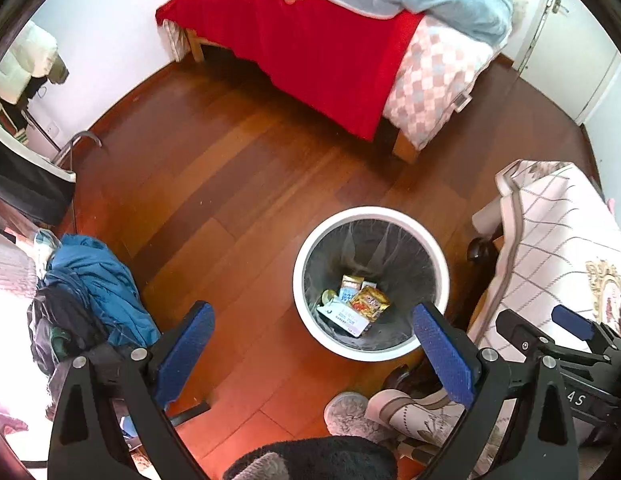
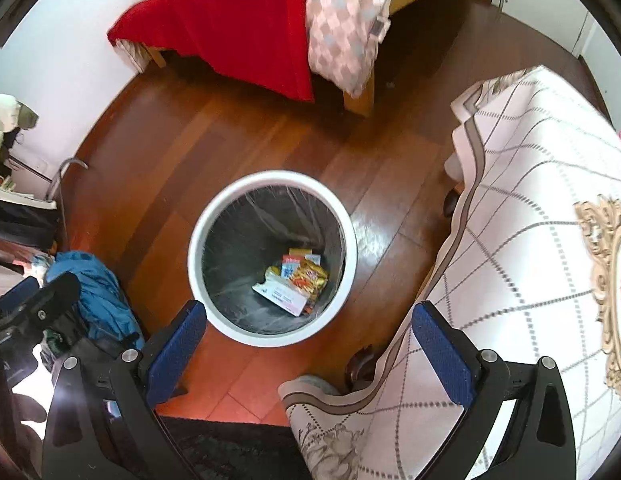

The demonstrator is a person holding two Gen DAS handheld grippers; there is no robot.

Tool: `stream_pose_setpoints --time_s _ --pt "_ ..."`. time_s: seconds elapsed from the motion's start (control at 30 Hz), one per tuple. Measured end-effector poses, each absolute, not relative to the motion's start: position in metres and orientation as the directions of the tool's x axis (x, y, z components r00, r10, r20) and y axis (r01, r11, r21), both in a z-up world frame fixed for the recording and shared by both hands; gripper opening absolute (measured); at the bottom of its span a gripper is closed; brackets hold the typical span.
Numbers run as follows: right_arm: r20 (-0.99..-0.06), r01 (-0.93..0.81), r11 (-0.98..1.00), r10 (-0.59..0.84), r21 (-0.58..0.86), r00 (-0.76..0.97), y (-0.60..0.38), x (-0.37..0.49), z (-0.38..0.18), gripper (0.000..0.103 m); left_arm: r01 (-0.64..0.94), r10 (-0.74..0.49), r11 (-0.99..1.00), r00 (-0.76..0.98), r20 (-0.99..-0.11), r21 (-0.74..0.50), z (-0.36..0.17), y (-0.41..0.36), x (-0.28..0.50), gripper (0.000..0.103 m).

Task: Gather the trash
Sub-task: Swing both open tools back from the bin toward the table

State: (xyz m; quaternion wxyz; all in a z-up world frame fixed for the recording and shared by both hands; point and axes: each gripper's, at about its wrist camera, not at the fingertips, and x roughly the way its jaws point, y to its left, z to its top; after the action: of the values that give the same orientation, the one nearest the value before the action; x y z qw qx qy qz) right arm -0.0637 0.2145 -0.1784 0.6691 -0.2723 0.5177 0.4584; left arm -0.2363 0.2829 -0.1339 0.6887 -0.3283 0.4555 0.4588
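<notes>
Wrappers (image 2: 298, 280) in bin (image 2: 198, 256), between clothes pile (image 2: 98, 300) and tablecloth (image 2: 530, 240).

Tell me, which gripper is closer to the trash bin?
Probably the right gripper, roughly above the trash bin's near rim. The left gripper hangs farther left, mostly above floor. Both are open, empty.

A round white trash bin (image 1: 370, 282) lined with a clear bag stands upright on the wooden floor (image 1: 238, 184), holding at its bottom a white printed card (image 1: 344, 317), an orange-yellow snack wrapper (image 1: 369, 303) and small cartons (image 1: 350, 283) piled together toward one side.
</notes>
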Motion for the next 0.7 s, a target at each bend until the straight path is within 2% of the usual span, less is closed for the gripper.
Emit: stream_pose_setpoints --time_s 0.2,0.43,0.57,0.7 --pt "-0.903 -0.889 0.426 0.428 0.166 0.036 0.184 -0.069 -0.128 0.103 -0.927 0.402 0.373 0.196 -0.894 -0.035 -0.089 0.258 -0.240 0.101" --pt "-0.827 -0.838 0.430 0.561 0.337 -0.045 0.119 -0.048 -0.069 0.103 -0.915 0.483 0.401 0.256 -0.837 -0.049 -0.035 0.214 -0.221 0.101" --pt "-0.823 -0.792 0.500 0.569 0.350 -0.005 0.068 -0.008 -0.053 0.103 -0.893 0.478 0.445 0.293 -0.828 -0.058 -0.033 0.188 -0.181 0.101" --pt "-0.849 -0.708 0.635 0.519 0.309 0.095 0.006 0.060 -0.050 0.103 -0.848 0.397 0.525 0.316 -0.862 -0.070 -0.055 0.158 -0.116 0.101"
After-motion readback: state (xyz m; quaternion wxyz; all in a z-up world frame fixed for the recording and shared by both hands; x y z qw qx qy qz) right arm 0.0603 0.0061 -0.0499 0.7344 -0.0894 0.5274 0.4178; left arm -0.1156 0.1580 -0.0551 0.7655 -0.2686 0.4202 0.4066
